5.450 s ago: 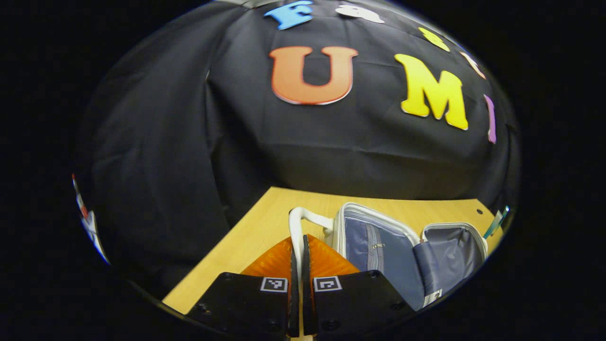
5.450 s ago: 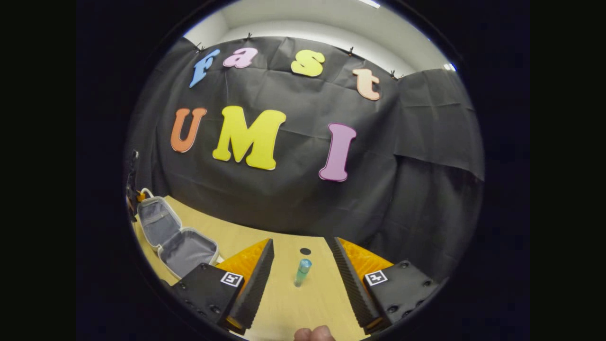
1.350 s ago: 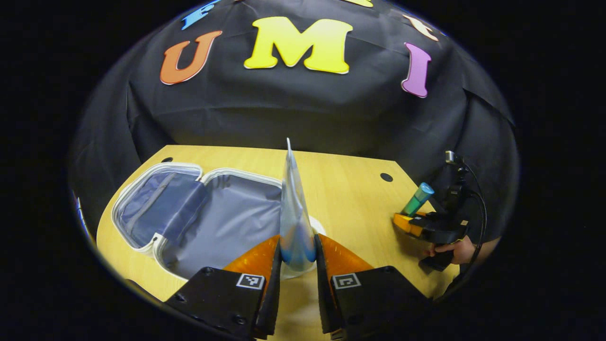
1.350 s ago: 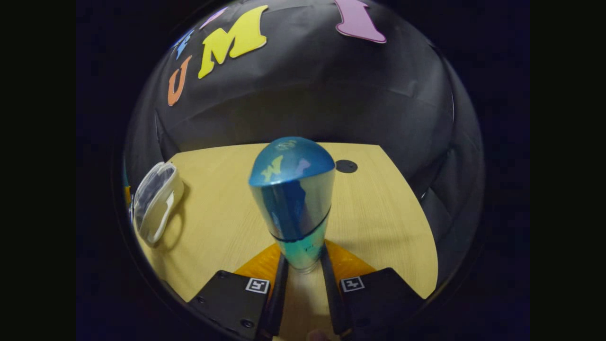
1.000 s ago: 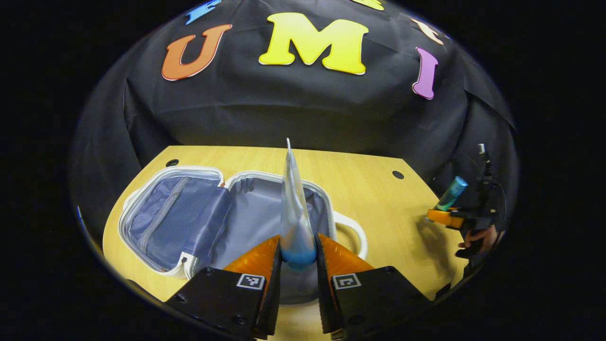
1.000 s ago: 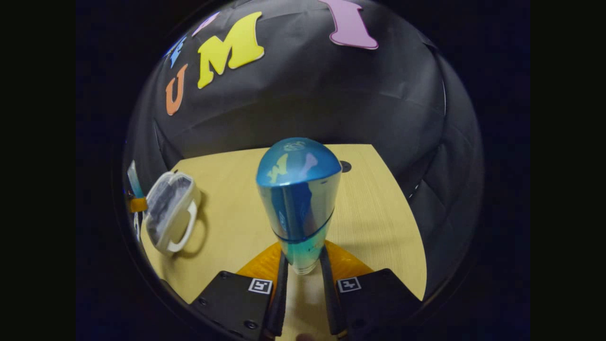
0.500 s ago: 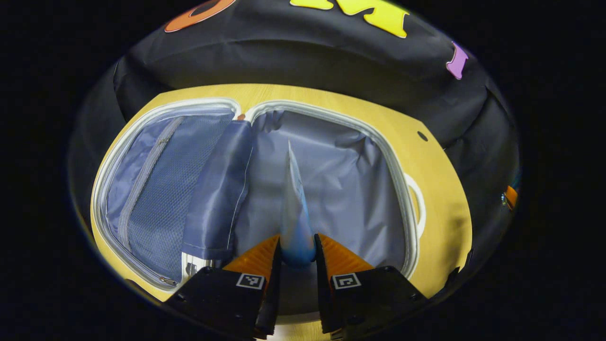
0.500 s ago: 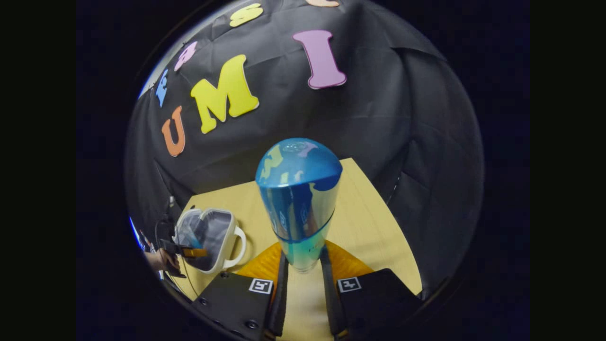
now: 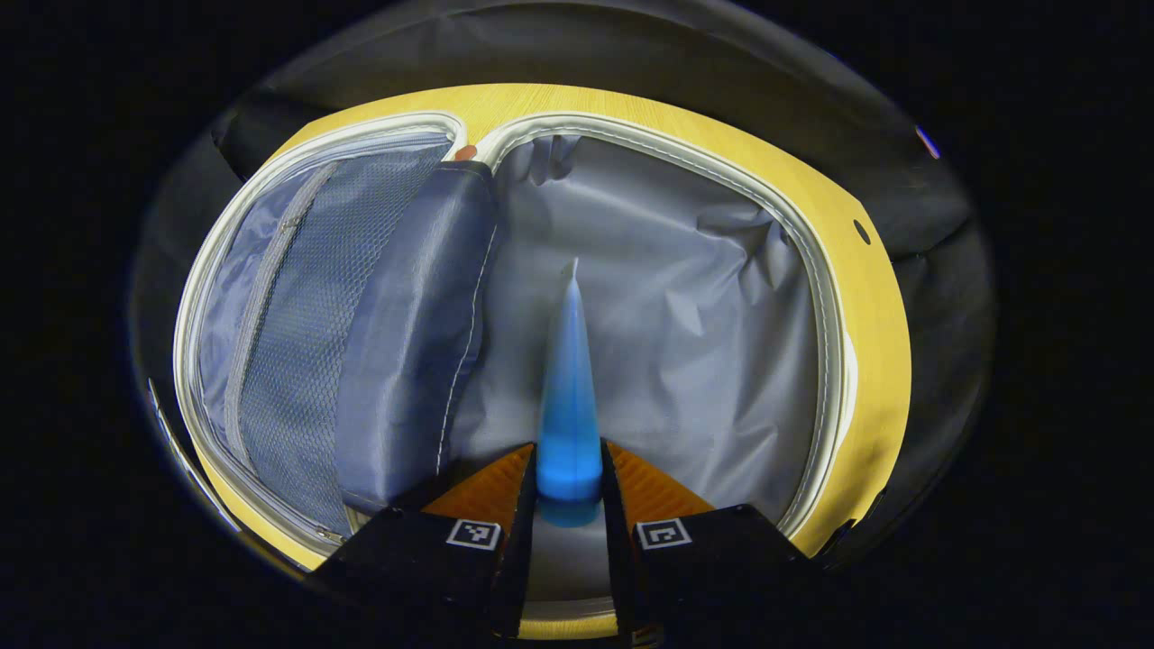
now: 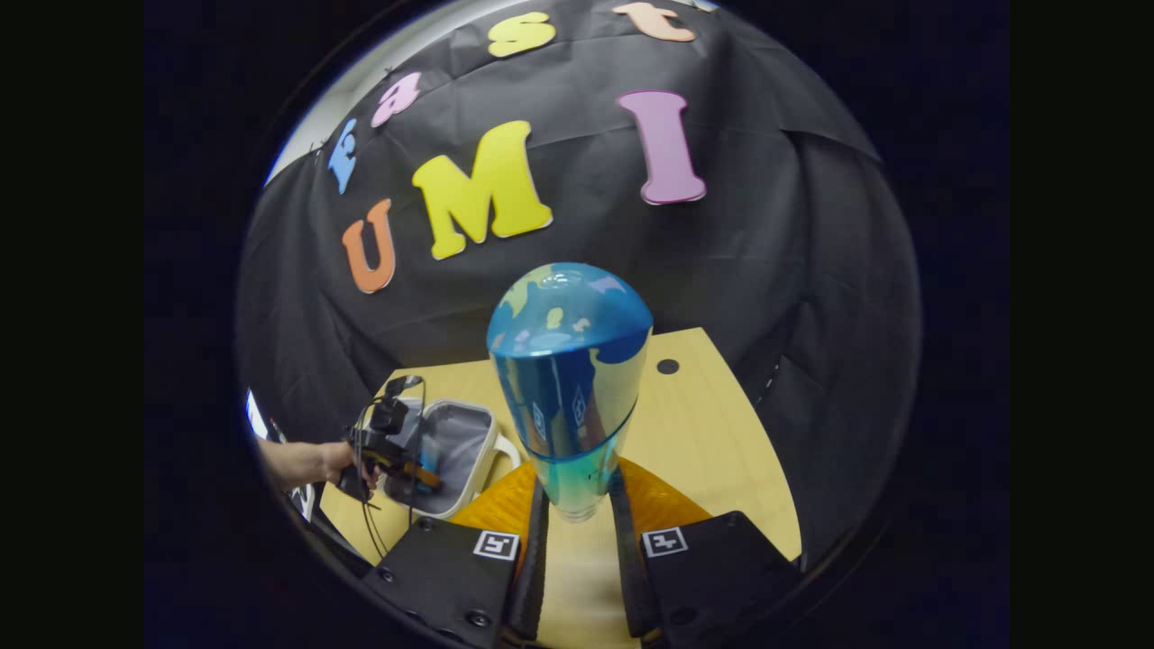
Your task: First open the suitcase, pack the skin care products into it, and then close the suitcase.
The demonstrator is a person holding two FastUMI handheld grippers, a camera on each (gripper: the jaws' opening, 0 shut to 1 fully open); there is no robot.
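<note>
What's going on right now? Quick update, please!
Left gripper shut on blue tube, low over open suitcase. Right gripper shut on teal bottle, above table. Nothing in the way.

Open suitcase [image 9: 816, 270] right half is bare grey lining, free room all around the blue tube [image 9: 568, 406] hanging over it. Loose divider flap [image 9: 410, 342] and white zipper rim border that space; wooden table [image 10: 712, 433] right of suitcase is open.
</note>
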